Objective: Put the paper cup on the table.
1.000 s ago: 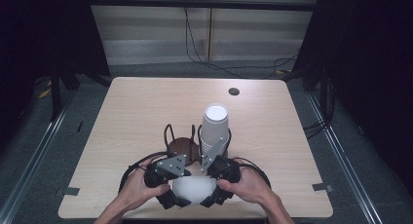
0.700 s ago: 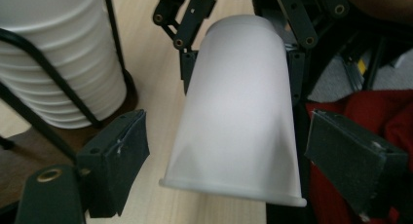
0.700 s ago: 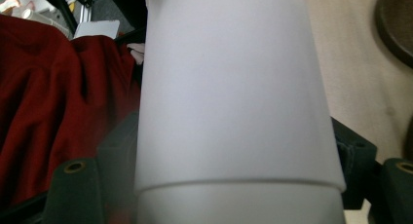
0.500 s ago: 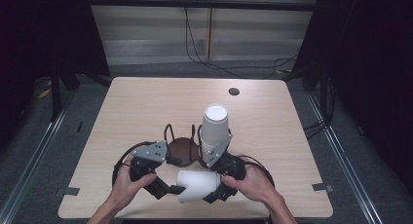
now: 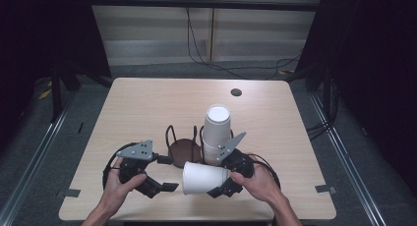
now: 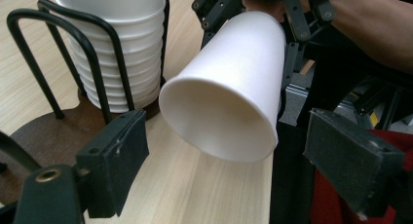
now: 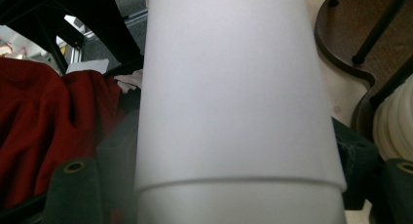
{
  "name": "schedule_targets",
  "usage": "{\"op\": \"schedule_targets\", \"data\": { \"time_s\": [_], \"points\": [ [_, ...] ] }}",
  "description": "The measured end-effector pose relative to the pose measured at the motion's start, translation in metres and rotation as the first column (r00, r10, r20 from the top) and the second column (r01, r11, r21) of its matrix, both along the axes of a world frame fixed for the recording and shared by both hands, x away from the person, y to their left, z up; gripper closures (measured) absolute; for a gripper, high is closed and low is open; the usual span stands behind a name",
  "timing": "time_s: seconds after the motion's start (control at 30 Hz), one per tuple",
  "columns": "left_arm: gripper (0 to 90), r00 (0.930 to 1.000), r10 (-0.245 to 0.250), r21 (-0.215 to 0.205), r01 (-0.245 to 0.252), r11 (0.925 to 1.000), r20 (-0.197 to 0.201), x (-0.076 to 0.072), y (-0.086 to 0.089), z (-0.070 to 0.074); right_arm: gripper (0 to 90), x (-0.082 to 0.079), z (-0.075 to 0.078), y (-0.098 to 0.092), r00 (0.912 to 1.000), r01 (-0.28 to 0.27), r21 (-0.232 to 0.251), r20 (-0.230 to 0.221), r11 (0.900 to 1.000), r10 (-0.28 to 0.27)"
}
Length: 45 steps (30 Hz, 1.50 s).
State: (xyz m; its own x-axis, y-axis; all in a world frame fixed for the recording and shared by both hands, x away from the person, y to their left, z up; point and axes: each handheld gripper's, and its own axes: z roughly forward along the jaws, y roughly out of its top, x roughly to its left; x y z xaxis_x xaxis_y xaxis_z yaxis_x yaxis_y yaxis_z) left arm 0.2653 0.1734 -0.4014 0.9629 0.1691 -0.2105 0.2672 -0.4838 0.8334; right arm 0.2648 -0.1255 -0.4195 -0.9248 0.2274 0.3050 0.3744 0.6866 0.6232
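we saw a white paper cup (image 5: 204, 178) lying on its side above the near part of the worktop (image 5: 147, 108), with its open mouth turned toward the left claw (image 5: 164, 173) and its bottom end toward the right claw (image 5: 222, 183). the right claw was clenched on this cup: in the right gripper view the cup (image 7: 236, 102) ran up between the two black jaws, and the jaws sat against its two sides. in the left gripper view the same cup (image 6: 229, 87) was tilted, with its round mouth facing the camera, and the right claw (image 6: 265, 12) gripped it at the far, narrow end.

the left claw was released and grasped nothing. its two jaws stood apart, and the mouth of the cup was a little beyond them, not touching the pads. in the high view there was a small gap between the tips of this claw and the rim of the cup.

just behind the cup stood a stack of white cups (image 5: 216, 132), upright in a black wire holder (image 5: 184, 147) with a dark round base. the stack was at the right side of the holder, near the right claw. a small dark hole (image 5: 236, 92) was in the worktop far behind, well apart from everything else.
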Motion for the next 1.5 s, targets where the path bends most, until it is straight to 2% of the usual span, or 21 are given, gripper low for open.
{"op": "schedule_targets", "data": {
  "time_s": [0.03,0.13,0.17,0.27,0.3,0.33,0.43,0.6,0.93,1.07,1.1,1.17,1.27,1.37,1.4,1.5],
  "points": [
    [15.6,0.9999,0.011,-0.003,-0.011,0.9999,-0.004,0.0,0.001,-0.002,24.6,0.0,0.0,-0.002,0.9999,0.01,0.02,0.009,1.0,-0.01],
    [15.6,0.9998,0.019,-0.012,-0.019,0.9998,-0.007,0.0,0.002,-0.003,24.6,0.0,0.001,-0.003,0.9999,0.011,0.038,0.01,0.999,-0.012],
    [15.6,0.9997,0.025,-0.018,-0.025,0.9995,-0.003,0.0,0.002,-0.004,24.5,-0.001,0.002,-0.004,0.9999,0.011,0.066,0.002,0.998,-0.011],
    [15.6,0.9995,0.033,-0.026,-0.033,0.9991,-0.002,0.0,0.005,-0.005,24.5,-0.001,0.002,-0.005,0.9998,0.021,0.082,0.006,0.996,-0.021],
    [15.6,0.9994,0.035,-0.036,-0.036,0.9987,-0.005,0.0,0.006,-0.005,24.5,0.0,0.003,-0.006,0.9994,0.03,0.106,0.014,0.994,-0.032],
    [15.7,0.9994,0.035,-0.036,-0.036,0.9987,-0.005,0.0,0.006,-0.005,24.5,0.0,0.003,-0.006,0.9994,0.03,0.106,0.014,0.994,-0.032],
    [15.6,0.9991,0.042,-0.046,-0.042,0.9981,-0.007,0.0,0.007,-0.006,24.4,0.0,0.004,-0.011,0.9988,0.043,0.151,0.018,0.988,-0.046],
    [15.6,0.999,0.042,-0.036,-0.043,0.9984,-0.014,0.0,0.007,-0.008,24.4,0.0,0.002,-0.012,0.998,0.05,0.175,0.029,0.983,-0.056],
    [15.7,0.9996,0.026,-0.053,-0.027,0.9982,-0.014,-0.004,0.003,-0.008,24.3,0.0,0.002,-0.015,0.997,0.043,0.239,0.052,0.97,-0.057],
    [15.6,0.9997,0.024,-0.083,-0.025,0.9962,-0.011,-0.006,0.001,-0.006,24.2,0.0,0.001,-0.016,0.9967,0.047,0.261,0.052,0.964,-0.062],
    [15.6,0.9996,0.027,-0.103,-0.028,0.9943,-0.008,-0.007,0.001,-0.005,24.2,0.0,0.001,-0.016,0.9964,0.048,0.274,0.054,0.961,-0.066],
    [15.6,0.9995,0.029,-0.11,-0.03,0.9935,-0.008,-0.008,0.0,-0.004,24.2,0.0,0.001,-0.016,0.9964,0.046,0.285,0.055,0.958,-0.064],
    [15.6,0.9997,0.02,-0.145,-0.022,0.9891,-0.011,-0.009,0.0,-0.003,24.1,0.0,0.001,-0.015,0.9963,0.045,0.296,0.057,0.954,-0.065],
    [15.6,0.9995,0.028,-0.169,-0.03,0.9852,-0.012,-0.01,0.0,-0.003,24.1,-0.001,0.002,-0.016,0.9959,0.039,0.327,0.064,0.944,-0.064],
    [15.6,0.9995,0.028,-0.169,-0.03,0.9852,-0.012,-0.01,0.0,-0.003,24.1,-0.001,0.002,-0.016,0.9959,0.039,0.327,0.064,0.944,-0.064],
    [15.6,0.9984,0.055,-0.199,-0.056,0.9784,-0.011,-0.01,-0.001,-0.003,24.2,-0.002,0.002,-0.015,0.9955,0.031,0.337,0.074,0.941,-0.06]
  ]
}}
